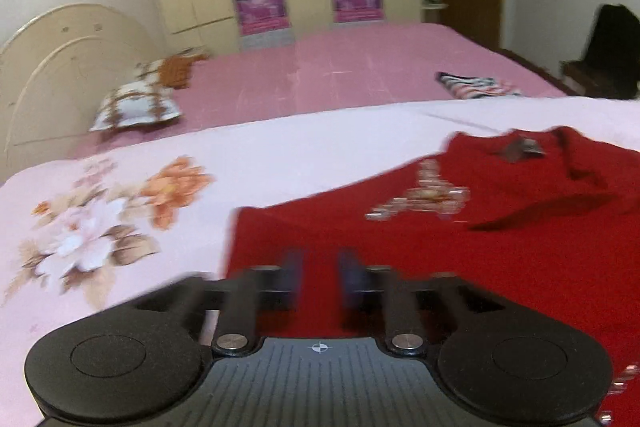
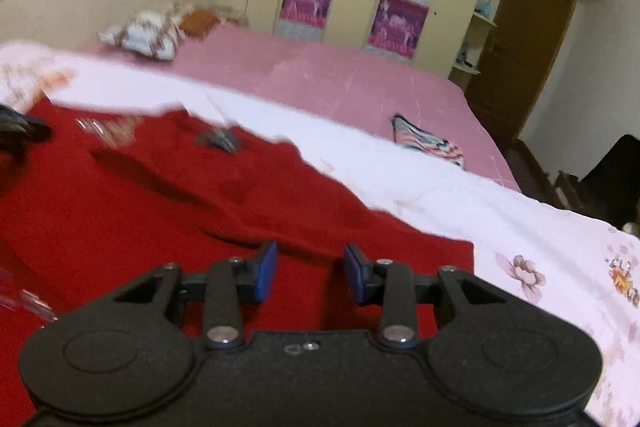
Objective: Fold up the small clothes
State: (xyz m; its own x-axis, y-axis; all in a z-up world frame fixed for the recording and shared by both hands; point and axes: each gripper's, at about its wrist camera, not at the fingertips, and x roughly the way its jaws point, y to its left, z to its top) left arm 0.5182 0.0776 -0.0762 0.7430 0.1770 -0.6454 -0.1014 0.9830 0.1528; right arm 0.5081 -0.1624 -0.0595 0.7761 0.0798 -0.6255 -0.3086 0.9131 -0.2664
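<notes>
Garment: red shirt (image 1: 460, 267) is laid flat on the white floral sheet (image 1: 280, 155), collar end away from the cameras, printed side up; spreading it flat is judged to prepare it for folding.
Garment state: no completed fold is seen; a raised crease is visible near the collar, so the task is judged to be at an early stage.
Left gripper (image 1: 318, 267): held low over the near left part of the shirt, jaws parted by a narrow gap, nothing clamped; the view is blurred.
Right gripper (image 2: 310, 267): held over the near right part of the shirt, blue pads (image 2: 266, 273) apart, nothing held.
Placement rationale: one claw is stationed toward each near side, judged to allow both sides of the hem to be lifted together.
Surroundings: striped folded garment (image 1: 476, 87) is set aside on the pink bedsheet (image 1: 320, 75), well apart; a pillow (image 1: 136, 103) lies near the headboard.
</notes>
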